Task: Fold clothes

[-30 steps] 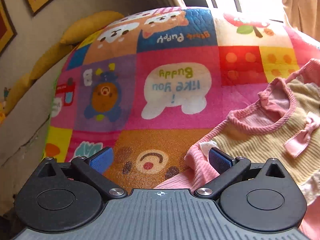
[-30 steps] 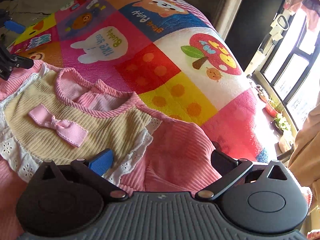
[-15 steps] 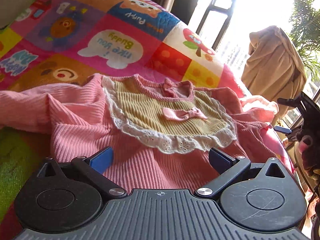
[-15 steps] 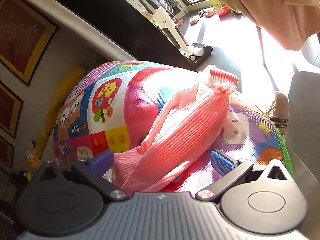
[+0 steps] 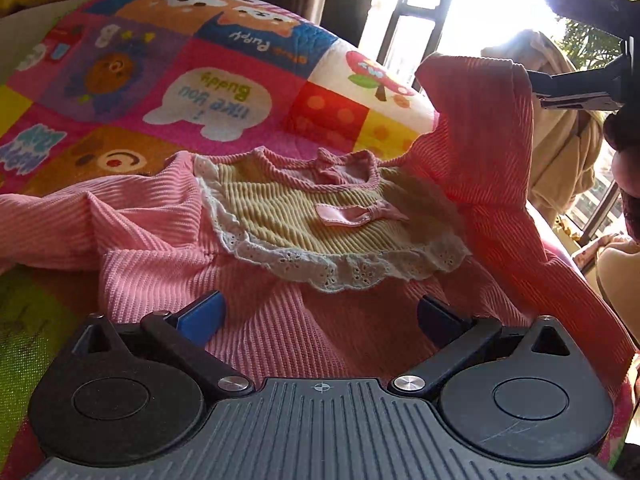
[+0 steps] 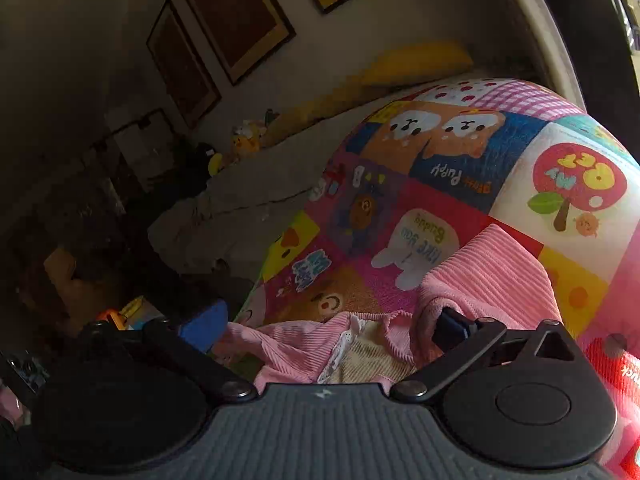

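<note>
- A small pink ribbed top lies face up on a bright patchwork quilt printed with cartoon animals and the words "I like you Buddy".
- Its chest has a cream corduroy bib edged in white lace, with a pink bow at the centre.
- The left gripper hovers over the lower body of the top, its fingers spread wide apart and grasping nothing.
- One sleeve is lifted up off the quilt on the right side of the left wrist view, hanging from the tip of the right gripper.
- In the right wrist view, the sleeve cuff drapes over one finger; the jaws look spread, and I cannot tell whether it actually pinches the fabric.
- Framed pictures hang on the wall beyond.
</note>
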The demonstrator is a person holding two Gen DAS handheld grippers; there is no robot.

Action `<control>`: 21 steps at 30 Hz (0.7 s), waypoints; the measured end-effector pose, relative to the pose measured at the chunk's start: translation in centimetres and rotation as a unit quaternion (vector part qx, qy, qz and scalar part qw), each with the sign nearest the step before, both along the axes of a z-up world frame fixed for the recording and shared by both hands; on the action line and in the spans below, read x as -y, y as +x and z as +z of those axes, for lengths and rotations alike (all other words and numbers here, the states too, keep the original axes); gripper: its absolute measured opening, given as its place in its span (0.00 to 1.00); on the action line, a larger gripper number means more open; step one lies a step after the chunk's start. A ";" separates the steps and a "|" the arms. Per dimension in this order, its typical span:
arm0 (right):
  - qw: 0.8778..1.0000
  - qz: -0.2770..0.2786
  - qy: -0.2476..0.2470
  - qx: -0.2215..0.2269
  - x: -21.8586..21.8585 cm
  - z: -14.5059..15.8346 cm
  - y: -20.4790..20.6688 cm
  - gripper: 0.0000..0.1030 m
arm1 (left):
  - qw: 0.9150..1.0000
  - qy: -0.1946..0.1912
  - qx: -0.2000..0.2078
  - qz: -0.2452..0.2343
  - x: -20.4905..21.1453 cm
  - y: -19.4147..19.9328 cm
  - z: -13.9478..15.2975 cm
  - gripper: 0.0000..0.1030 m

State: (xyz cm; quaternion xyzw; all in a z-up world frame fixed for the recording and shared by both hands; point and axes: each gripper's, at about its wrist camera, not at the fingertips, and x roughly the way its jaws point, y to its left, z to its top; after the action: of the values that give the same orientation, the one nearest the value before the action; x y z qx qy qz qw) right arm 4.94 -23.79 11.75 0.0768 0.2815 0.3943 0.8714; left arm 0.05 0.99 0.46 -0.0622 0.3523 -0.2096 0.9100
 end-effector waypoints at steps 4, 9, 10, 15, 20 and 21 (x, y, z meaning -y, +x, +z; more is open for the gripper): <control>0.995 -0.014 -0.100 -0.010 -2.9 -1.2 -0.1 1.00 | 1.000 -0.018 -0.001 0.002 -0.5 0.1 -0.1 1.00; 0.997 -0.016 -0.062 -0.033 0.1 -1.2 -2.0 1.00 | 1.000 -0.014 0.000 0.003 -0.4 0.1 0.0 1.00; 0.998 -0.015 -0.050 -0.037 0.9 -1.2 -2.5 1.00 | 1.000 -0.012 0.001 0.002 -0.3 0.1 0.0 1.00; 0.997 -0.049 0.012 -0.066 4.9 -1.1 -3.7 1.00 | 1.000 -0.018 0.002 0.004 -0.5 0.1 -0.1 1.00; 0.962 -0.177 0.120 -0.172 9.5 -4.5 -0.3 1.00 | 1.000 -0.017 0.003 0.006 -0.4 0.2 -0.1 1.00; 0.954 -0.191 0.130 -0.191 9.5 -5.5 0.6 1.00 | 1.000 -0.015 0.003 0.006 -0.3 0.2 -0.1 1.00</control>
State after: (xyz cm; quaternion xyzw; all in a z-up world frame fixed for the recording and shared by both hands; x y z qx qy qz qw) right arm 5.51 -33.32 6.20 0.3157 0.3687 0.2317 0.8430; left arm 0.24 1.33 0.37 -0.0775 0.3460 -0.2097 0.9112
